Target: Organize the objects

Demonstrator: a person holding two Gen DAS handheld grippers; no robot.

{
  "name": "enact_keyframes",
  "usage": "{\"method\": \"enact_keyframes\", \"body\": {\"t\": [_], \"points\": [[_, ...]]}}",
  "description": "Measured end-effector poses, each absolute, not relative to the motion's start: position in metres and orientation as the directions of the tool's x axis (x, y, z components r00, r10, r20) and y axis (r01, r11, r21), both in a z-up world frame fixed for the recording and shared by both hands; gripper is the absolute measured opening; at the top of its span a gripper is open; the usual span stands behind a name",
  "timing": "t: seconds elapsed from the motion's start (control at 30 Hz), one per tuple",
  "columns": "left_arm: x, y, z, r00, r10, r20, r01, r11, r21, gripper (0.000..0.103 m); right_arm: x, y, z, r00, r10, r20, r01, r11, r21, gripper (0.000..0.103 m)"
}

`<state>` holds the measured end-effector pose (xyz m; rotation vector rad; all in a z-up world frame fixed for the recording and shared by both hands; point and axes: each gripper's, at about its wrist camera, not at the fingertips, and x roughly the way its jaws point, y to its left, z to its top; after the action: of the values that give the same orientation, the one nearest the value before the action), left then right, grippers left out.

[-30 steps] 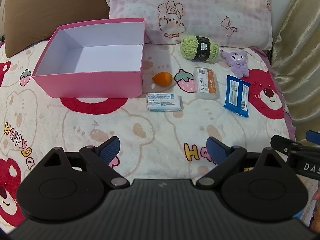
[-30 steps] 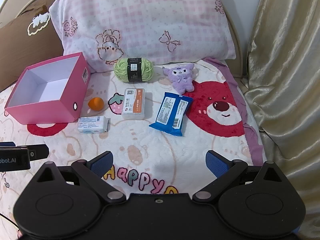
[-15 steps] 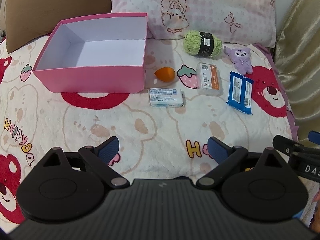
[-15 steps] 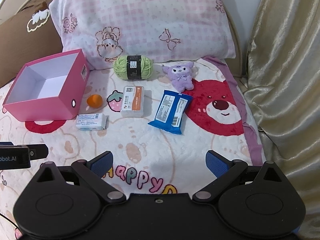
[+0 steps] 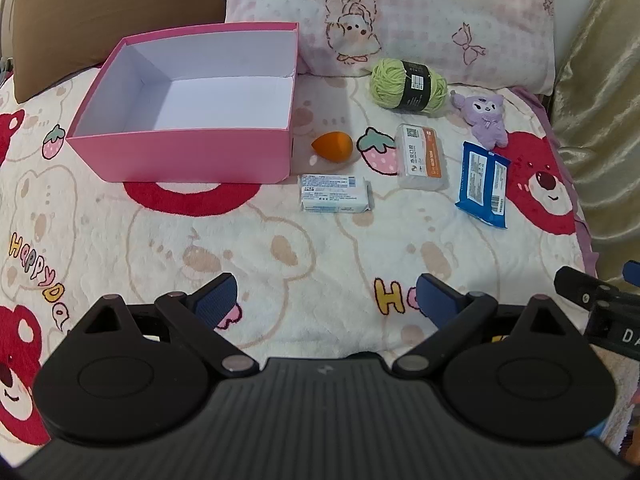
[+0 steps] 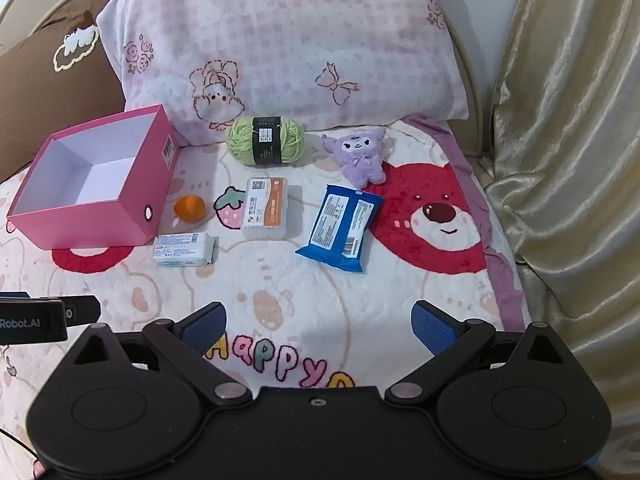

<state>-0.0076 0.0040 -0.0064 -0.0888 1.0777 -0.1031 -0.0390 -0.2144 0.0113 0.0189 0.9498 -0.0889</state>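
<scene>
An empty pink box [image 5: 188, 156] [image 6: 132, 216] sits on the bed at the left. To its right lie an orange egg-shaped sponge [image 5: 333, 146] [image 6: 190, 208], a white soap bar [image 5: 335, 194] [image 6: 184, 249], a clear case with an orange label [image 5: 419, 156] [image 6: 265, 208], a blue wipes pack [image 5: 483, 183] [image 6: 340, 227], a green yarn ball [image 5: 408, 86] [image 6: 265, 141] and a purple plush [image 5: 485, 118] [image 6: 360, 155]. My left gripper [image 5: 326, 298] and my right gripper [image 6: 318, 322] both hover open over the blanket, well short of the objects, holding nothing.
A pink checked pillow [image 6: 288, 40] and a brown cushion [image 5: 100, 12] back the bed. A gold curtain [image 6: 560, 140] hangs along the right edge. The other gripper shows at the frame edge in each view [image 5: 600, 308] [image 6: 40, 318]. The bear-print blanket [image 5: 280, 256] lies between grippers and objects.
Both grippers have drifted slightly; the box and objects sit a little lower and nearer in the right wrist view. Nothing was touched or moved on the bed.
</scene>
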Motion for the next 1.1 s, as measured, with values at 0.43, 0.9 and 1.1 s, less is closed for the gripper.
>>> {"method": "enact_keyframes", "body": {"t": [0.43,0.9,1.1], "points": [[-0.007,0.003,-0.01,0.46,-0.123,-0.879,0.039,0.992,-0.119,0.097,-0.038,-0.213,0.011,0.572,-0.069,-0.817,0.084,0.996,-0.025,0.101],[-0.006,0.002,-0.014,0.45,-0.117,-0.886,0.031,0.993,-0.115,0.097,-0.039,-0.212,0.007,0.567,-0.072,-0.821,0.082,0.996,-0.03,0.101],[-0.005,0.002,-0.018,0.447,-0.111,-0.888,0.028,0.994,-0.11,0.097,-0.038,-0.213,0.004,0.562,-0.068,-0.824,0.084,0.996,-0.025,0.101]]}}
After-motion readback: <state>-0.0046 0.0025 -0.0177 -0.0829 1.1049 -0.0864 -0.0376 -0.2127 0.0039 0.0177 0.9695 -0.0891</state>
